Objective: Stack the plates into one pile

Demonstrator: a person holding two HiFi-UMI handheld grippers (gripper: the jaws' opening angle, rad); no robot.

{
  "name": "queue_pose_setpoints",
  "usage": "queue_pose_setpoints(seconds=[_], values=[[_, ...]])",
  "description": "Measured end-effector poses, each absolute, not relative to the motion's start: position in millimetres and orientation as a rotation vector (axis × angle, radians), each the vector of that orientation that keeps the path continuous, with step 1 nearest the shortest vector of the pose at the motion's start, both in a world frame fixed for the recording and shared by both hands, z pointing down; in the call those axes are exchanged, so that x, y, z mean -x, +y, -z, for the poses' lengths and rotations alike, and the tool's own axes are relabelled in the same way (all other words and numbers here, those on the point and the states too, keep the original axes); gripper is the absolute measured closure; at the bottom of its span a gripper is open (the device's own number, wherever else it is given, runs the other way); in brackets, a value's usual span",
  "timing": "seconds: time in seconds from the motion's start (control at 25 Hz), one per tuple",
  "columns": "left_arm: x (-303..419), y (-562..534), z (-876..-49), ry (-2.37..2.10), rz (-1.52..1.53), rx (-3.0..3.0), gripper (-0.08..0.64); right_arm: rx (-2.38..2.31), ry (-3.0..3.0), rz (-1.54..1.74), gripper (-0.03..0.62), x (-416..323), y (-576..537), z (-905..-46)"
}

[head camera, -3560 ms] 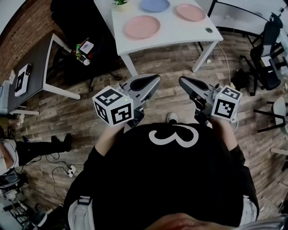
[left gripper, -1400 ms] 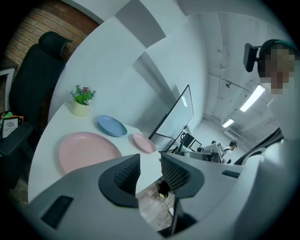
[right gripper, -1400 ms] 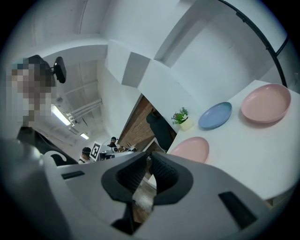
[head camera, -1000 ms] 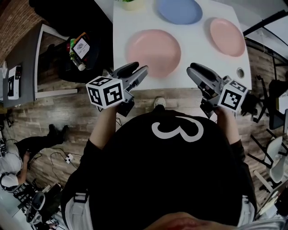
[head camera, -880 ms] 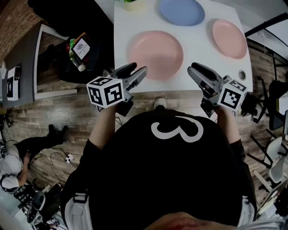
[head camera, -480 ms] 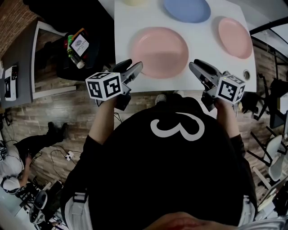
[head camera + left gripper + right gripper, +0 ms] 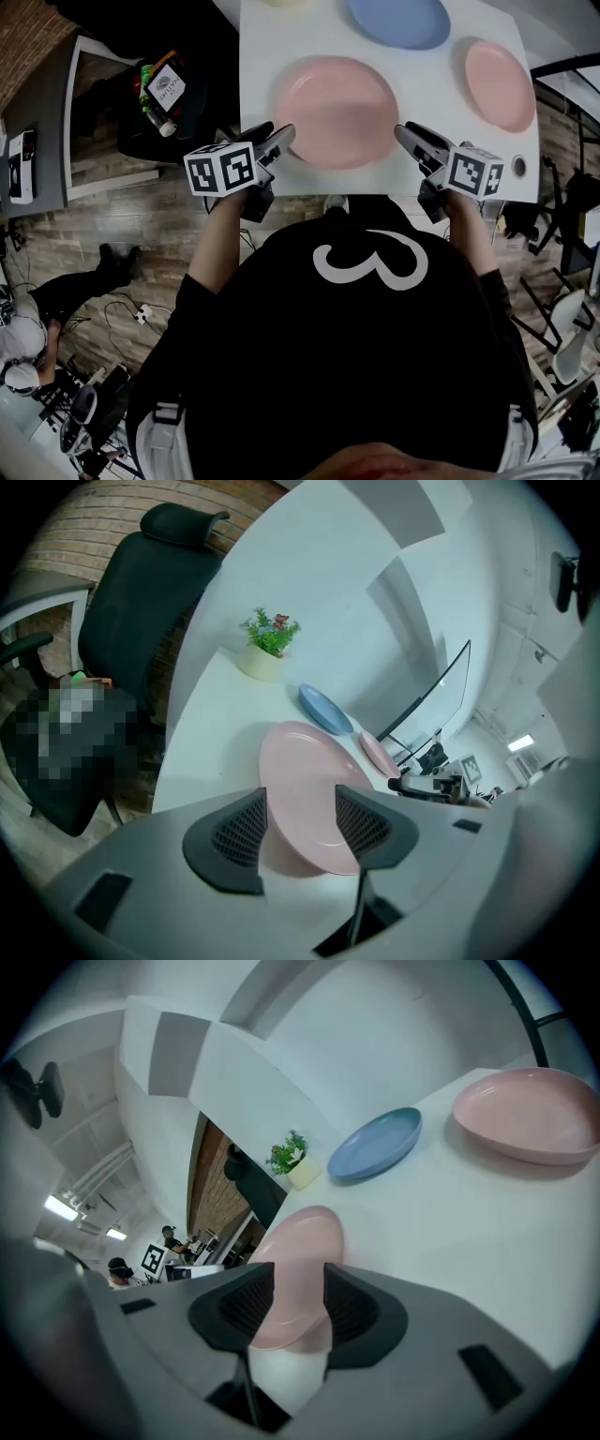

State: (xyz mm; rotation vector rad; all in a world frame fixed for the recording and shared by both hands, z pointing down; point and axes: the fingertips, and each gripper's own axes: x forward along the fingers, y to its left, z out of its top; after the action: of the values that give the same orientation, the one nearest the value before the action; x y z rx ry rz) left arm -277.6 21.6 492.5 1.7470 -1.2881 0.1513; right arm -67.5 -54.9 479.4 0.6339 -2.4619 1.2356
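Since the left gripper (image 7: 275, 140) and right gripper (image 7: 411, 138) both stand wide and empty either side of the large pink plate (image 7: 336, 111) at upper centre, we would seat a jaw squarely over its rim before closing. The blue plate (image 7: 398, 21) and small pink plate (image 7: 499, 84) lie apart at upper right. The table (image 7: 258, 56) edge runs just under our jaws, with bare white top between the plates.

potted plant (image 7: 269, 641): on white table (image 7: 255, 56), far edge | black office chair (image 7: 141, 583): beside table | wooden floor (image 7: 131, 234)
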Motion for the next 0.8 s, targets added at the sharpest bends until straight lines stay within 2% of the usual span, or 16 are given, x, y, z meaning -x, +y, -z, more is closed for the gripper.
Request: queue_pose_setpoints(seconds=[0.56,0.8], values=[[292,11,-524,-1.327,-0.2,-1.631,0.344,-0.678,-2.286,-1.258,0.433,78,-71,-533],[294,12,-529,-1.349,-0.185,-1.587,0.379,-0.649,-2.276,-1.281,0.436,80,-69,-536]])
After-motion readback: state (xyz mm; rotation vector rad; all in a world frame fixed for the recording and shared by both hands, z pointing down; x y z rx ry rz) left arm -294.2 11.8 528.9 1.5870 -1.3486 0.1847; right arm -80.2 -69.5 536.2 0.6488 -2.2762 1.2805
